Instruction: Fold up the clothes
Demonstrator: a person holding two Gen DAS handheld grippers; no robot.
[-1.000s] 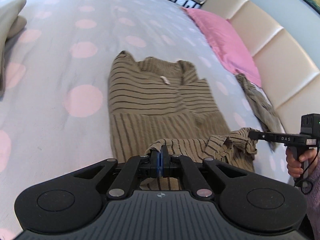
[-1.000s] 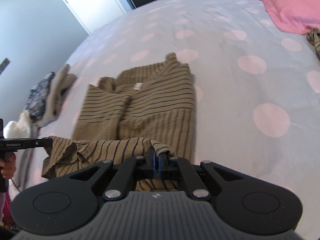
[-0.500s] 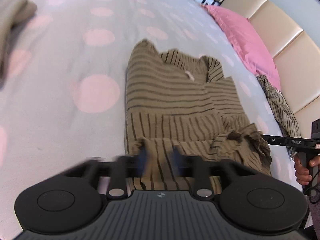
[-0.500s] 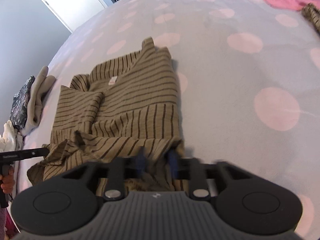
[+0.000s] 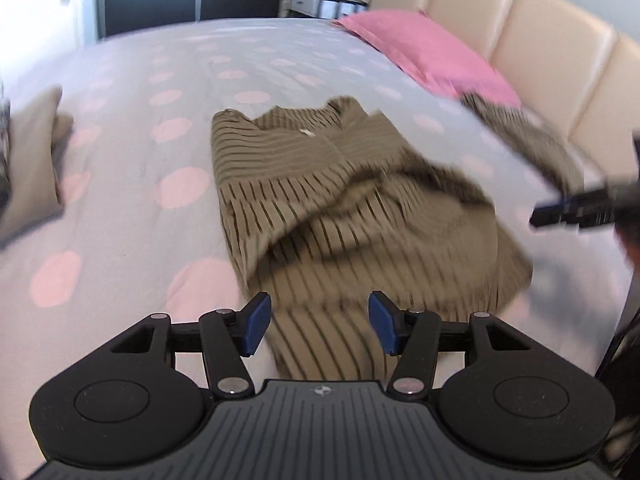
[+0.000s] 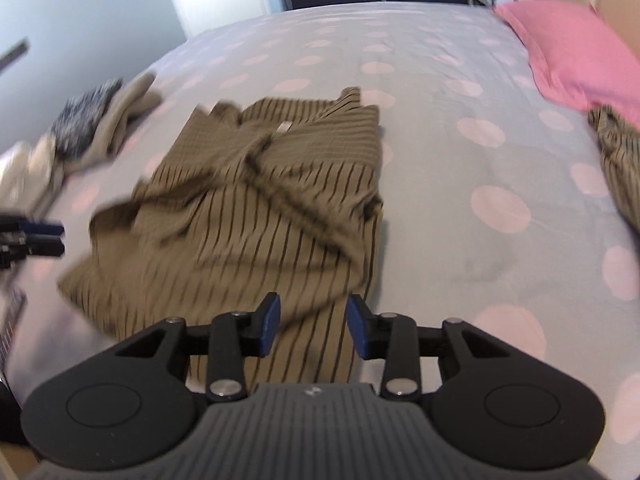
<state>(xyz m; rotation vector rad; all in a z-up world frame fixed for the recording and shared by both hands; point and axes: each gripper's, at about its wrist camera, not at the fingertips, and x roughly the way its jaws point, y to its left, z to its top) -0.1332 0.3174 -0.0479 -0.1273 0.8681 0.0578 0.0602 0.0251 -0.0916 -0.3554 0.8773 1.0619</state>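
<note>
both grippers (image 5: 320,326) (image 6: 313,326) hover, jaws apart, seemingly above shirt (image 5: 344,216).

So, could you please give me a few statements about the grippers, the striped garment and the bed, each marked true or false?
1. The left gripper is open and holds nothing. True.
2. The right gripper is shut on the striped garment. False: it is open, and the garment lies free on the bed.
3. A pink pillow lies by the headboard. True.
4. The bedcover is plain white. False: it is pale with pink dots.
5. The garment is neatly folded flat. False: its near part is rumpled.
</note>
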